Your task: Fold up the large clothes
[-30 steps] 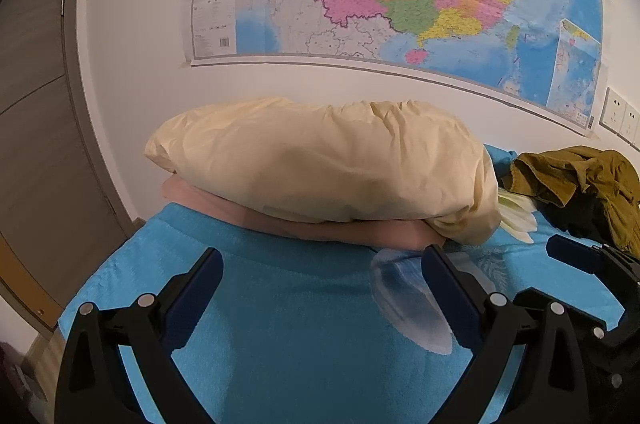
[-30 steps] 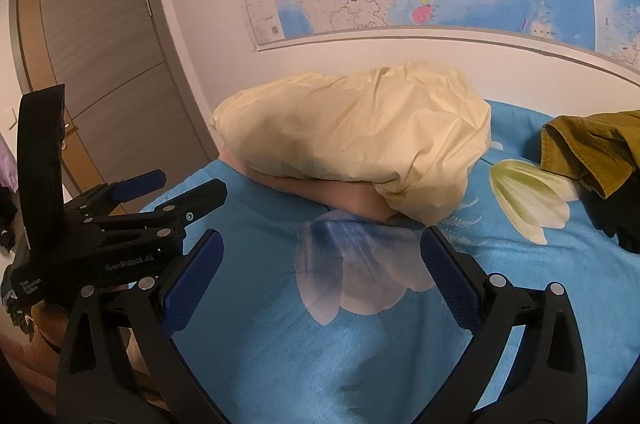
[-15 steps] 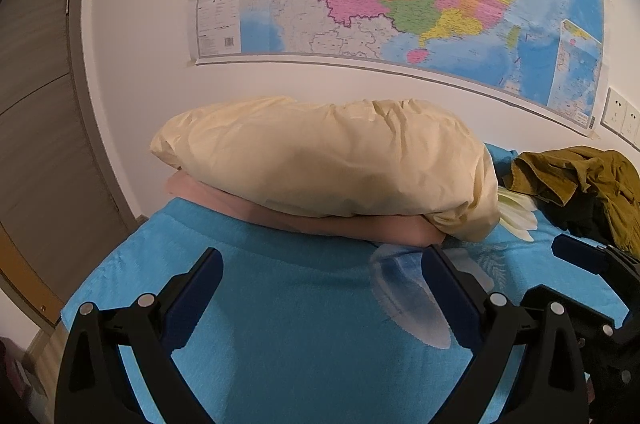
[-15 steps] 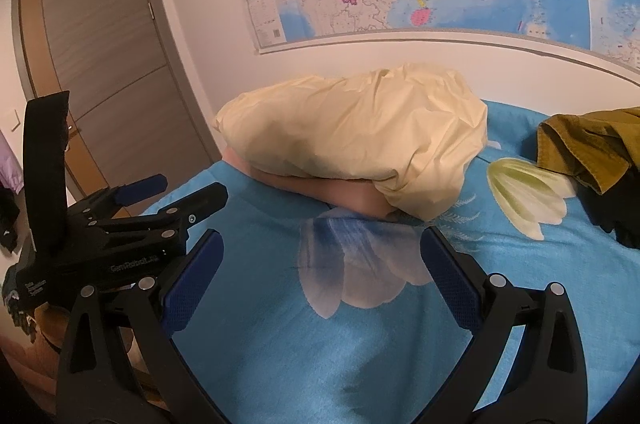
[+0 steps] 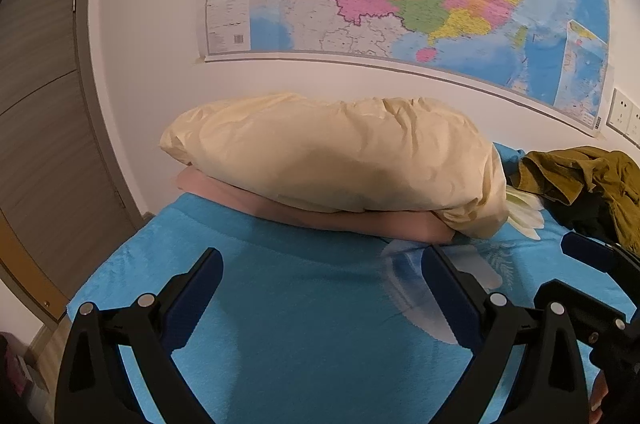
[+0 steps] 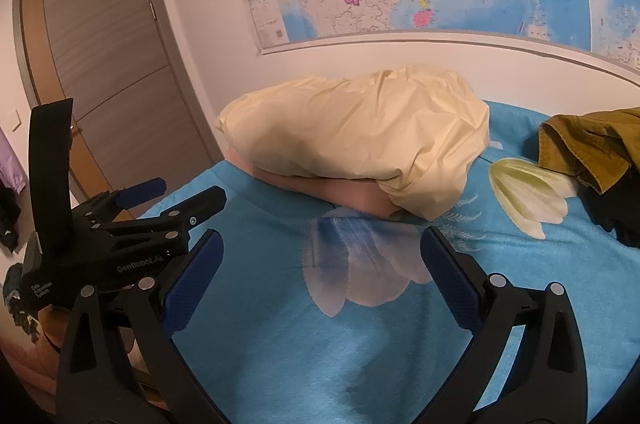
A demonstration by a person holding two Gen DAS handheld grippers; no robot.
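Left wrist view: left claw gapes wide with nothing between its blue pads, low centre of the frame over the bed; probably poised this way because no garment has been picked yet.
Right wrist view: right claw is just as wide and holds nothing, also low centre over the blue cover.
Side by side: the left claw shows at the left edge of the right view and part of the right claw at the lower right of the left view, so the two hover near each other, likely ready to work as a pair on a big piece.
Clothes: an olive garment lies crumpled on the bed at the right edge of both views, with something dark heaped just beside it; well apart from both claws.
Axis: bunched up, it shows no clear long axis or heading; collar, hem and sleeves cannot be told apart.
Pillows: a cream pillow sits on a pink one at mid-frame against the wall, their length running left to right, leaving the near bed free as a folding surface.
Stage: judged as the start, nothing spread or folded.
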